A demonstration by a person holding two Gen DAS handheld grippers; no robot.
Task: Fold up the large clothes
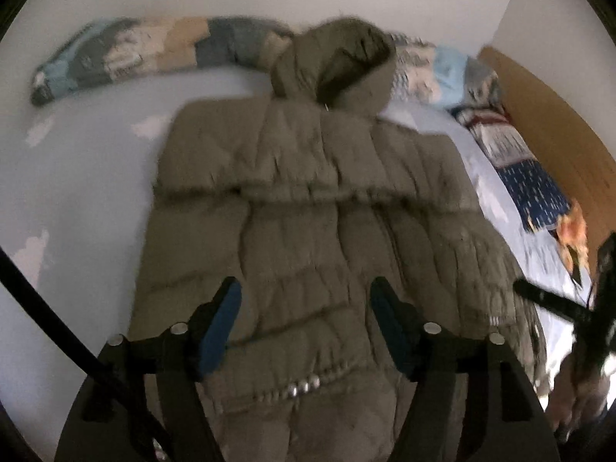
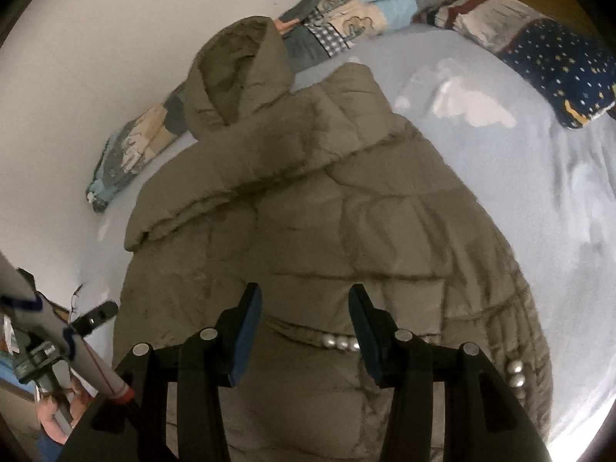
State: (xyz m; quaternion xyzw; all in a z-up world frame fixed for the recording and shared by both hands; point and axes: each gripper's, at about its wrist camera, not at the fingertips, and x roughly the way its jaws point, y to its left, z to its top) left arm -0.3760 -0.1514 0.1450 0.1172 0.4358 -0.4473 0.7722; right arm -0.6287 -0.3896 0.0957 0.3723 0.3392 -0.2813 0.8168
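We're hovering over the olive puffer jacket (image 1: 308, 238), which is lying flat on the pale blue bed sheet (image 1: 77, 177), hood (image 1: 338, 65) pointing toward the patchwork bumper (image 1: 154, 50) at the far edge. Our left gripper (image 1: 304, 323) is hanging wide open above the lower body, holding nothing. Our right gripper (image 2: 306, 331) is gaping too, empty, just over the row of silver snaps (image 2: 340, 340). We're judging this coat as bulky, soft and springy, with a slick shell that's likely slipping from shallow pinches. We're thinking the hem corners near the snaps are offering the best purchase: bite deep into the padding.
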